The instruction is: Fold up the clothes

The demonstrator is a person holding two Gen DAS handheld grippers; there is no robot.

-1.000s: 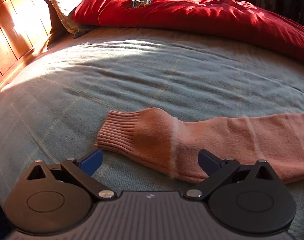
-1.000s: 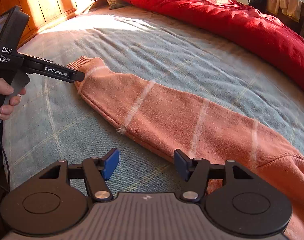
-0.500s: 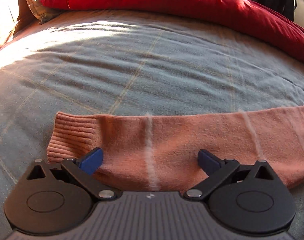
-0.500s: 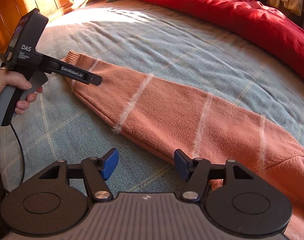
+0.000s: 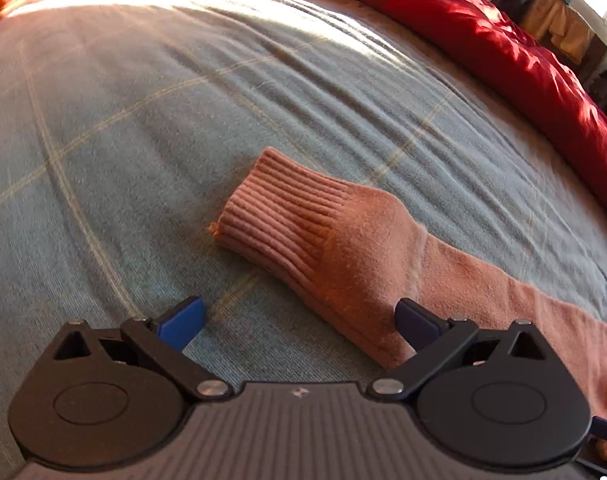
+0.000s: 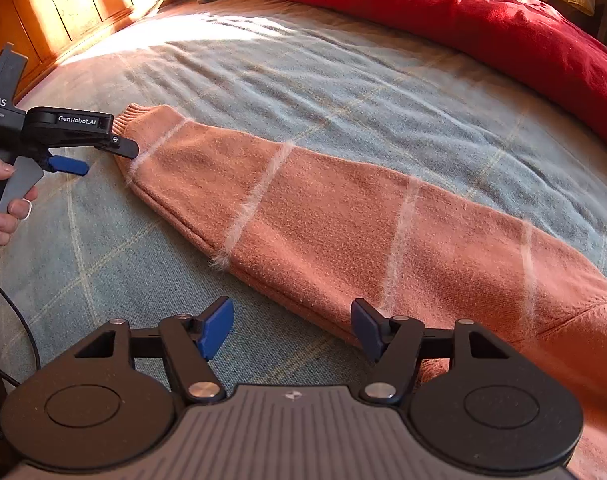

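Item: sweater sleeve (image 6: pixel 323 224), salmon-pink fuzzy knit with pale cross stripes, lying flat across the grey-blue checked bed sheet (image 6: pixel 303 80), frame centre. Ribbed cuff (image 5: pixel 279 216) shows in close detail in the left wrist view only; the right wrist view alone shows the sleeve's full length widening to the lower right. Red duvet (image 6: pixel 463 12), upper right. Wooden headboard (image 6: pixel 43 4), upper left. Left tongs (image 5: pixel 299 320) spread, astride the sleeve's near edge, pinching nothing. Right tongs (image 6: pixel 291 328) apart and opening, sleeve edge between, unpinched.
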